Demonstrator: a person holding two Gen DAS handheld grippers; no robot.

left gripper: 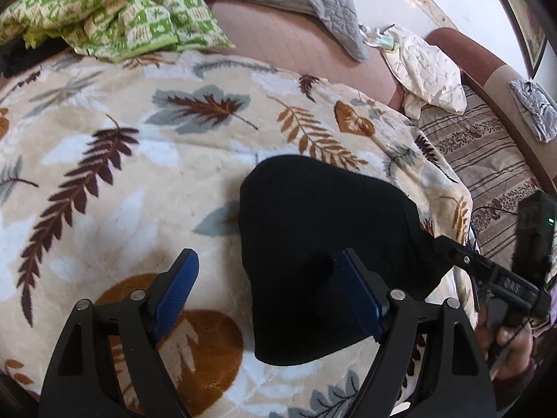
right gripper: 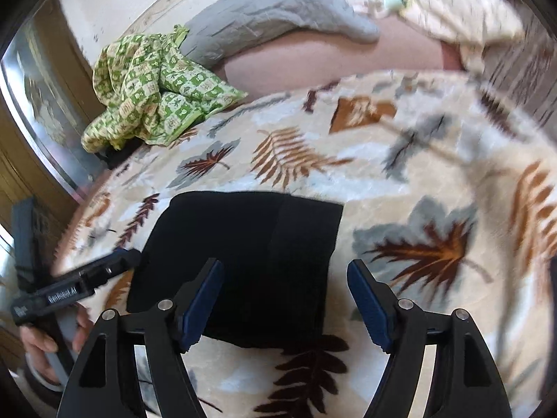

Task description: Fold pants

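The pants (right gripper: 240, 261), black and folded into a compact block, lay on the blanket (right gripper: 400, 188), a cream plush one printed with brown, orange and grey leaves, spread over the bed. In the right wrist view the block's long axis ran from the near edge of the bed away toward the far side, with a darker band along its right part. In the left wrist view the same pants (left gripper: 323, 244) showed as a rounded dark shape near the blanket's right edge.

The left hand-held gripper (left gripper: 268, 292) stood with its blue pads wide apart; its right pad overlapped the pants' edge in the picture, but nothing was clamped between the pads. The right hand-held gripper (right gripper: 285, 299) was likewise spread wide above the near end of the pants, gripping nothing.

White lettering ran along the side of the left hand-held gripper as seen from the right wrist camera, too blurred to read with certainty.

A green checked cloth (right gripper: 153, 90) lay bunched at the far side, beside a grey quilt (right gripper: 278, 10). No containers showed.
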